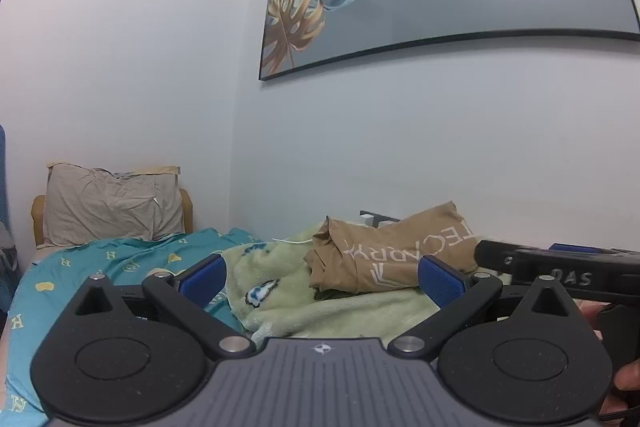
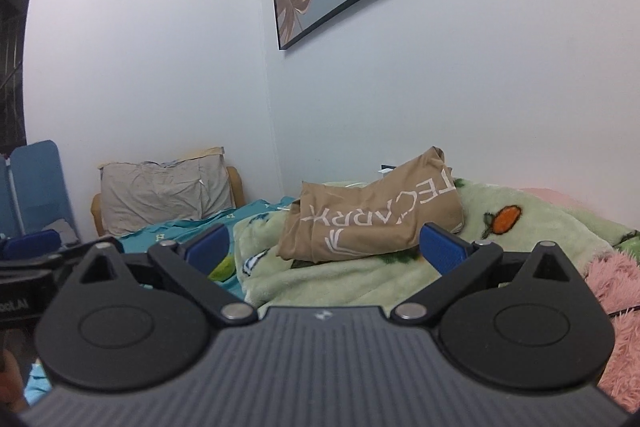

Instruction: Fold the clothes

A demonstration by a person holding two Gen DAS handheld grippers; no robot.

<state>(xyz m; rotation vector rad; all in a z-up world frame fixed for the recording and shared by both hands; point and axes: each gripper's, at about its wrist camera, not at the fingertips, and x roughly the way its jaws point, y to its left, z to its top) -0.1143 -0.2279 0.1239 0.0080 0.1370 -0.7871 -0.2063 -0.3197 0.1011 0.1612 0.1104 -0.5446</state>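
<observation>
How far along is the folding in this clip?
Nothing looks done: the tan garment lies bunched on the green blanket, its white lettering creased. Nothing is in hand: the left gripper and right gripper are both open and empty, short of the garment. All of the folding is left, beginning with grasping and spreading the garment flat.

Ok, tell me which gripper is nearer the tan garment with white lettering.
Right, by a little. The right gripper faces the tan garment head-on, jaws open, not touching it. The left gripper, also open, sits further left, with the garment ahead toward its right.
</observation>
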